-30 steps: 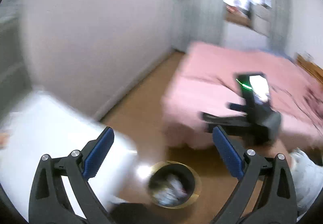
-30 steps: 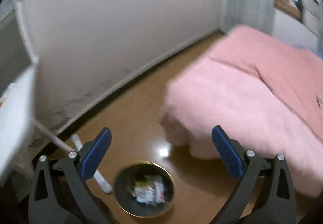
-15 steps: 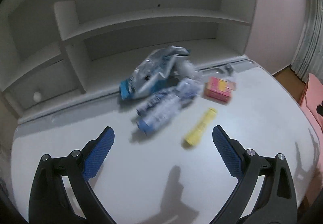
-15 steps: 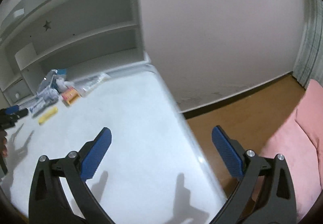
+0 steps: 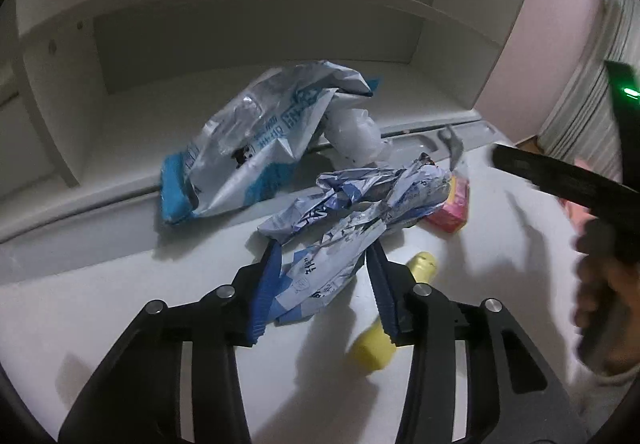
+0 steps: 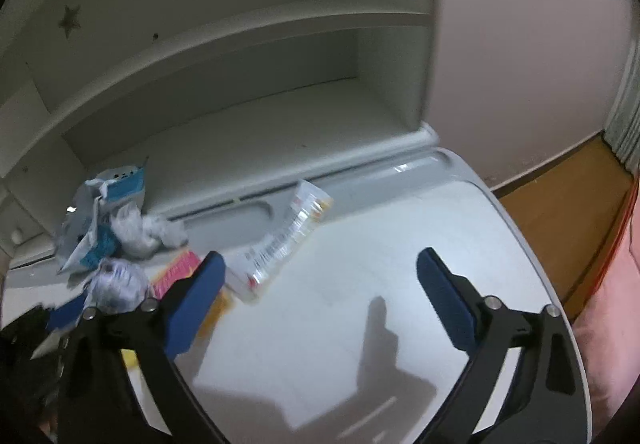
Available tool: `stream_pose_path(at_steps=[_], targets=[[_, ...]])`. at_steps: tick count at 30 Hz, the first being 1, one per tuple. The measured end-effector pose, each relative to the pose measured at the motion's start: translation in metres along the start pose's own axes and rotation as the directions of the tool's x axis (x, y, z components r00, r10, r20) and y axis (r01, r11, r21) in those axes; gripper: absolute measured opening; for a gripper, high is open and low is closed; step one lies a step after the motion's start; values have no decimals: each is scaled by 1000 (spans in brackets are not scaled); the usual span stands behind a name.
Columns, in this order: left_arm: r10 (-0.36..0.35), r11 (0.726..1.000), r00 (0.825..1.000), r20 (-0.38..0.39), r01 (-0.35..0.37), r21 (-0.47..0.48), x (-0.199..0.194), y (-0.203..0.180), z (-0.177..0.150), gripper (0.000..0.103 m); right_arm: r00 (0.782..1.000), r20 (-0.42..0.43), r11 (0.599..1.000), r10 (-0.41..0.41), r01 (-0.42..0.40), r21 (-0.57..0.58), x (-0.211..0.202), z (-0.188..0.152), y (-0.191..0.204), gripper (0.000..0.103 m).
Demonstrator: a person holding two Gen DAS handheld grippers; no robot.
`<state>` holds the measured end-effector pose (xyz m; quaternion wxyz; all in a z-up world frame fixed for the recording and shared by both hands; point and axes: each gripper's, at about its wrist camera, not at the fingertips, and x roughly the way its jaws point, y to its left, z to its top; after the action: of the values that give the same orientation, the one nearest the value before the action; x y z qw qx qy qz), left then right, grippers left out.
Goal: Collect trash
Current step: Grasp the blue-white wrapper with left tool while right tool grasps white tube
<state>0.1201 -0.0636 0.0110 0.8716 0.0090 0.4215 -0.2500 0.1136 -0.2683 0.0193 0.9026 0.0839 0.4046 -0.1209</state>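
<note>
Left gripper now around blue-printed wrapper.

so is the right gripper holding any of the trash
No, the right gripper is wide open above the bare desk, nothing between its blue pads.

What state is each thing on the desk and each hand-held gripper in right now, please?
Left hand-held gripper: closed on the crumpled blue-white wrapper.
Right hand-held gripper: open, empty.
Blue-white bag: torn open, lying.
Tissue: wadded.
Yellow tube: lying flat.
Clear packet: lying flat.
</note>
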Motion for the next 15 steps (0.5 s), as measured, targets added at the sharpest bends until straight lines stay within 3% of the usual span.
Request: stream_pose_path(at_steps=[4, 9, 13, 15], targets=[[-27, 999, 999, 39, 29, -29, -9, 6, -2, 37, 998, -67, 1000, -12, 10, -24, 27, 10, 16, 60], [-35, 998, 998, 48, 38, -54, -14, 9, 0, 36, 996, -86, 998, -7, 1, -68, 38, 5, 21, 45], [-10, 997, 997, 82, 16, -71, -24, 10, 0, 36, 998, -57, 994, 21, -27, -102, 28, -6, 8, 20], [-4, 996, 996, 86, 11, -86, -28, 13, -2, 36, 998, -53, 994, 26, -31, -100, 23, -13, 2, 19]])
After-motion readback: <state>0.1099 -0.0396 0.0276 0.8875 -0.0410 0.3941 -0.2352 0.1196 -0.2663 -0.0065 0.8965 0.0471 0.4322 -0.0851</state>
